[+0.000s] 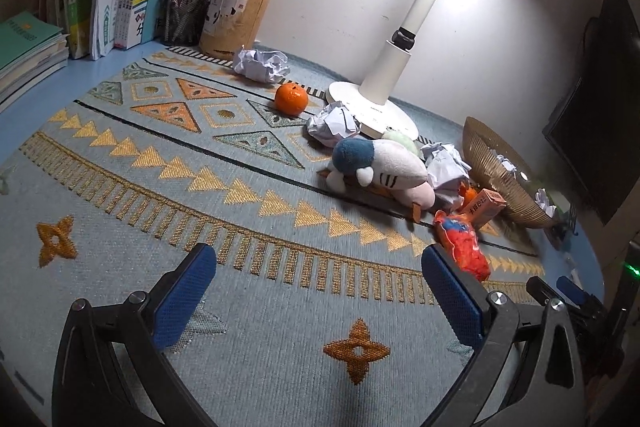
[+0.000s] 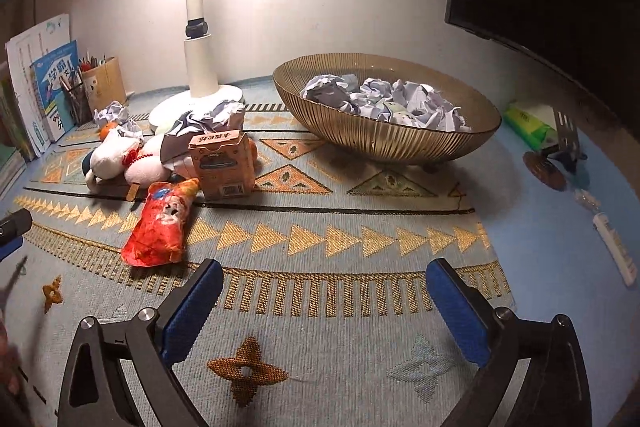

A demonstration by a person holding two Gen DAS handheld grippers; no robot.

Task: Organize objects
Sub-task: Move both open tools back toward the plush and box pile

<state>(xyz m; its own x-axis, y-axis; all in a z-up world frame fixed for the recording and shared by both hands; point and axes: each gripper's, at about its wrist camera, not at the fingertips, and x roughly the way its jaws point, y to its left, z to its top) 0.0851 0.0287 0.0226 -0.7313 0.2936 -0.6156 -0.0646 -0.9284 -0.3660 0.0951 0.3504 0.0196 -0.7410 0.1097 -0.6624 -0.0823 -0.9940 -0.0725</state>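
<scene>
Both grippers hover over the patterned mat (image 2: 360, 219) with nothing in them: the left gripper (image 1: 318, 291) has its blue pads spread wide over bare weave, and the right gripper (image 2: 324, 307) stands just as wide, jaws released and empty. The task's loose things lie in a cluster by the lamp base (image 2: 192, 107): a red snack bag (image 2: 160, 227), an orange carton (image 2: 222, 163), a plush toy (image 2: 124, 159), an orange (image 1: 291, 99) and several balls of crumpled paper (image 1: 334, 125). The bowl (image 2: 384, 143), already holding a heap of paper balls, seems to be where the paper goes. The relation that matters most is that of the snack bag to the two grippers. In the right wrist view it lies at about ten o'clock from the open jaws, near but not between them, with its long axis running from seven o'clock up to one o'clock, so it sits slanted against the jaw line. In the left wrist view the same bag lies at about two o'clock, just beyond the right-hand pad (image 1: 452, 295), nearly touching it in the picture. Going by that, the left gripper looks the nearer of the two, though the fisheye bends things and I would not swear to it. Either gripper would probably need to swing toward the bag and turn so its pads close across the narrow width. The bowl stands at one o'clock from the right gripper, well apart from the bag.
</scene>
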